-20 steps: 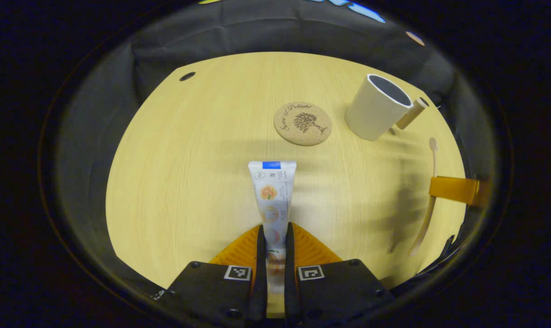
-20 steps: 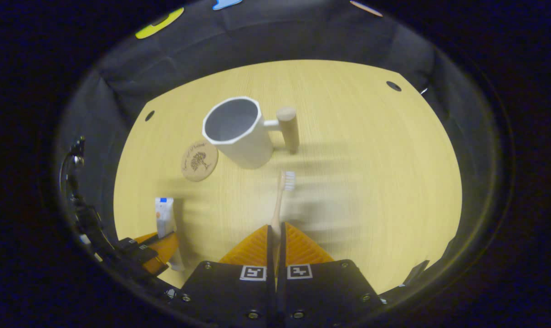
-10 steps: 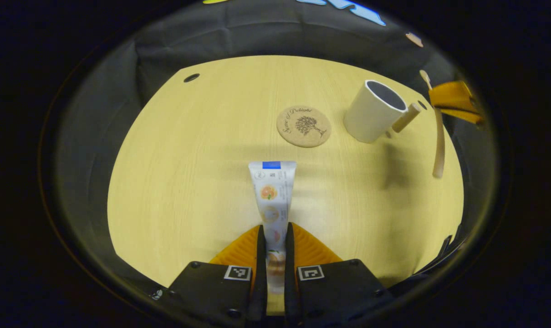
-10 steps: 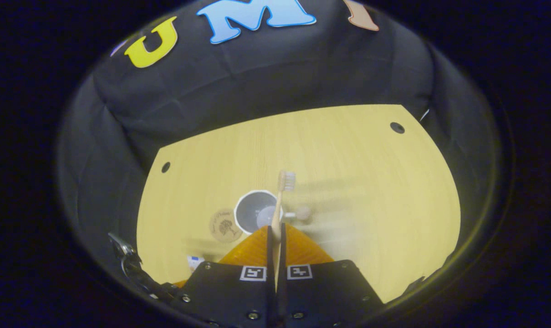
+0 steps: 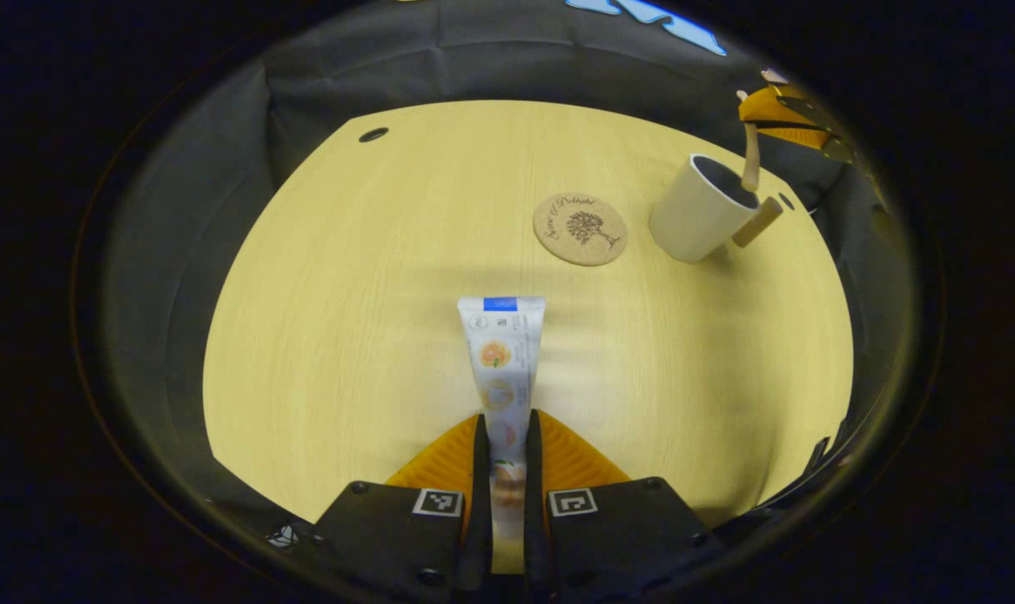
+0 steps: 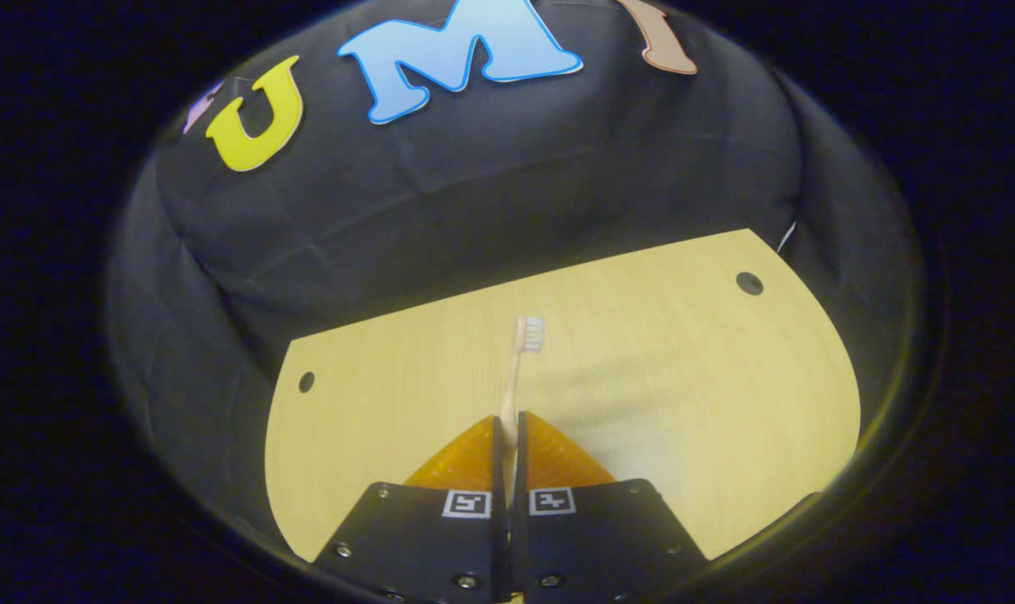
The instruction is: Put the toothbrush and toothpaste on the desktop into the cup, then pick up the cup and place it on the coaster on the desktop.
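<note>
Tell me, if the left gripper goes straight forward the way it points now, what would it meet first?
Probably nothing soon: the left gripper holds the toothpaste, and ahead lies bare desk. The coaster and cup sit off to the right.

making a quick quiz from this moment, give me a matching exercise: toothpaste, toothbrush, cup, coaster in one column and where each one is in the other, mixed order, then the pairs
Things:
1. toothpaste
2. toothbrush
3. cup
4. coaster

Places or states:
A. lies bare on the table, left of the cup in the left gripper view
B. clamped in the right gripper, bristle end pointing away from it
C. stands on the table, off the coaster, mouth open
D. clamped in the left gripper, crimped end away from it

Pairs: 1-D, 2-B, 3-C, 4-A
</note>
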The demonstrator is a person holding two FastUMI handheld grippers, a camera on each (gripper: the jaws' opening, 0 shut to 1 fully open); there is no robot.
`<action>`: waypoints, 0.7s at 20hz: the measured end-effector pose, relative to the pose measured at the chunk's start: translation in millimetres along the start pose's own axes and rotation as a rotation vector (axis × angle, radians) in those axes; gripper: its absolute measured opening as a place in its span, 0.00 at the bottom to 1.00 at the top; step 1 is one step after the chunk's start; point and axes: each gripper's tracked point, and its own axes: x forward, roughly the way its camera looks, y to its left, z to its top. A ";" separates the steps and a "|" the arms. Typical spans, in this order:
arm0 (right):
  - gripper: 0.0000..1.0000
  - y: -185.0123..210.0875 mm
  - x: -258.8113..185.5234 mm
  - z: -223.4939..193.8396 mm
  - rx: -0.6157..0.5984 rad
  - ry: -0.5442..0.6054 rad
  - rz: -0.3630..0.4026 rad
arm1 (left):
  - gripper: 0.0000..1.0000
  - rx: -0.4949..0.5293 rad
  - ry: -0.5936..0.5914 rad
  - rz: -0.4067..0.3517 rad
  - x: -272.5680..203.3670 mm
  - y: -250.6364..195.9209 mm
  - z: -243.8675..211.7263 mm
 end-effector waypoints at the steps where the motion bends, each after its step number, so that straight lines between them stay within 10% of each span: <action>1: 0.02 -0.6 5.7 0.1 -0.010 -0.006 -0.008 | 0.23 0.001 -0.005 0.000 -2.6 1.3 1.5; 14: 0.06 10.9 14.2 -30.8 -0.059 0.010 0.016 | 0.23 -0.015 -0.073 0.007 -26.8 8.0 25.6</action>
